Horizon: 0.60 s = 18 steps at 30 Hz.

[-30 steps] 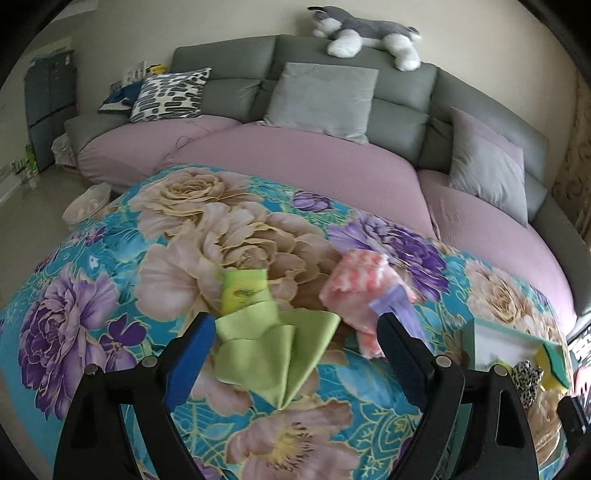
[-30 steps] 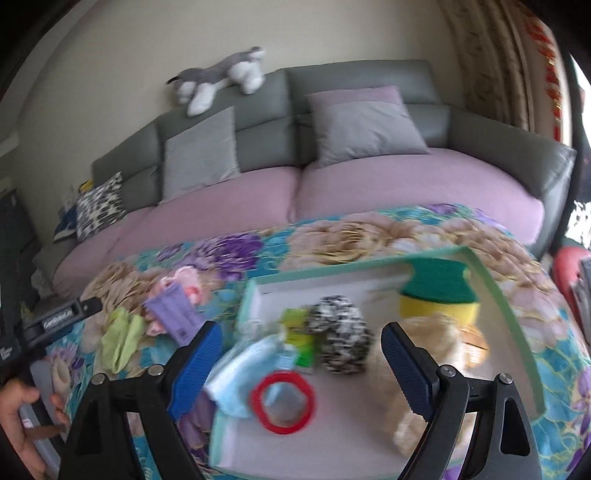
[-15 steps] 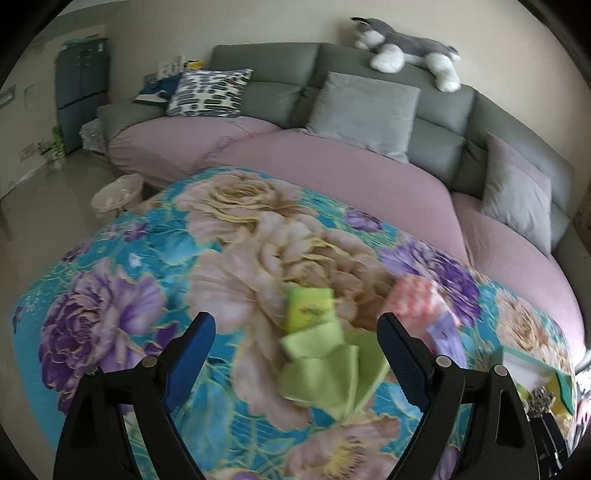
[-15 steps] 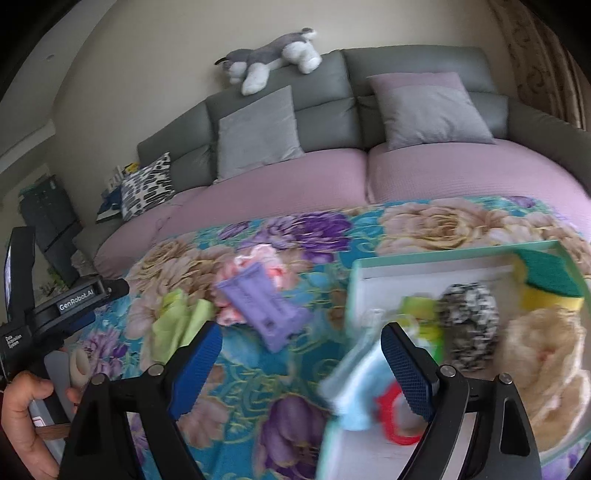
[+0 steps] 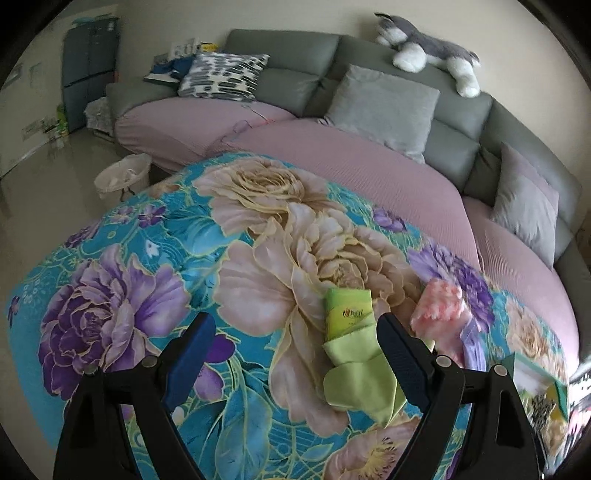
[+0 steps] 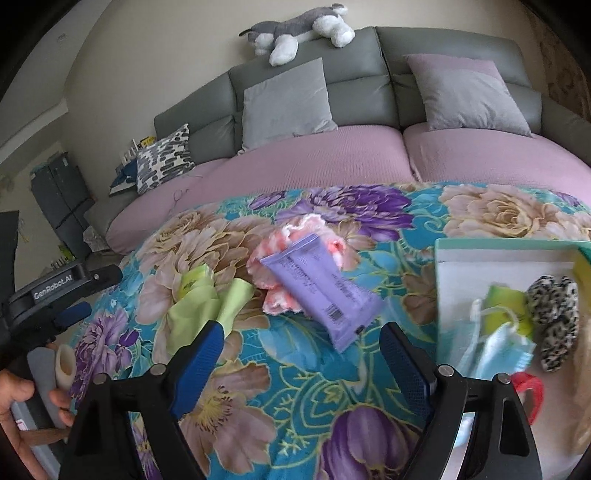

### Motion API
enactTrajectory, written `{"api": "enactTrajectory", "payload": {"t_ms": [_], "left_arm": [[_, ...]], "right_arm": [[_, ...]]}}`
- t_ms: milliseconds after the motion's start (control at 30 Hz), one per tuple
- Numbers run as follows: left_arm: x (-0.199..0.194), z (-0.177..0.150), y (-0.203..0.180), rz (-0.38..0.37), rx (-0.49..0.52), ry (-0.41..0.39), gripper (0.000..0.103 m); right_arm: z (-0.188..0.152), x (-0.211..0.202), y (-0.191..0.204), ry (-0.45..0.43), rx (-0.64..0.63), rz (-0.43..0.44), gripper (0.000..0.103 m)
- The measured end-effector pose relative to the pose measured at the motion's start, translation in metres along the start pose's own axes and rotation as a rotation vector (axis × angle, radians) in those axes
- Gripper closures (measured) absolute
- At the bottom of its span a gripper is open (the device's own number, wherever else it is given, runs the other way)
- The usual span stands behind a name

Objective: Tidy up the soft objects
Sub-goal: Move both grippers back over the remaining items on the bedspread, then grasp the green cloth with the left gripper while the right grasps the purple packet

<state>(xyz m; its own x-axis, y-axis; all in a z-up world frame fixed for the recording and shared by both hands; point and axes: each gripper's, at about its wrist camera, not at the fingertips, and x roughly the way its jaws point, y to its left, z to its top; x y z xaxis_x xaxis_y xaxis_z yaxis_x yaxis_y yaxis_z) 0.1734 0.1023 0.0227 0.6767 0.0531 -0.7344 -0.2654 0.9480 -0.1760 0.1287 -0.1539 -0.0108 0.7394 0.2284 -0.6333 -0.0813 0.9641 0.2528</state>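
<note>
Both claws stand wide apart and hold nothing. Right claw [image 6: 301,356], whose jaws have just been closing slightly with nothing between them, hovers over the floral blanket [image 6: 295,387] covering the surface, just short of the purple packet [image 6: 319,286]. Left claw [image 5: 295,354] hangs above the same blanket, with the green cloth [image 5: 356,373] beside its right finger rather than centred.

Nearest the right claw lies the purple packet, resting partly on the pink fluffy item [image 6: 299,236]. To its left sit the green cloth and the small green pack [image 5: 347,310]. At right, the white tray [image 6: 480,258] already carries several soft items.

Judged step: picking up the purple packet for the tray. To do it well, centre the jaws across the packet's narrow width, descend until both pads flank it, and close without catching the blanket or the pink item beneath.

Beyond stands the sofa [image 6: 332,162], with 1 plush dog [image 6: 299,27] on top.
</note>
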Motion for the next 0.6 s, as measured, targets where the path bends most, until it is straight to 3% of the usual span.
{"api": "enactTrajectory", "payload": {"t_ms": [233,300,400,600], "left_arm": [[0.025,-0.012,-0.017,-0.103,0.08,0.117,0.014],[0.031,-0.016,-0.022,-0.12,0.084,0.144,0.014],[0.04,-0.021,-0.025,-0.162,0.084,0.186,0.014],[0.05,-0.028,-0.033,-0.168,0.126,0.227,0.015]], "right_arm": [[0.003,0.02,0.003,-0.003,-0.017,-0.068,0.024],[0.003,0.026,0.001,0.005,-0.029,-0.1,0.035],[0.002,0.036,-0.003,0.035,-0.046,-0.143,0.041],[0.002,0.048,-0.008,0.051,-0.046,-0.165,0.044]]}}
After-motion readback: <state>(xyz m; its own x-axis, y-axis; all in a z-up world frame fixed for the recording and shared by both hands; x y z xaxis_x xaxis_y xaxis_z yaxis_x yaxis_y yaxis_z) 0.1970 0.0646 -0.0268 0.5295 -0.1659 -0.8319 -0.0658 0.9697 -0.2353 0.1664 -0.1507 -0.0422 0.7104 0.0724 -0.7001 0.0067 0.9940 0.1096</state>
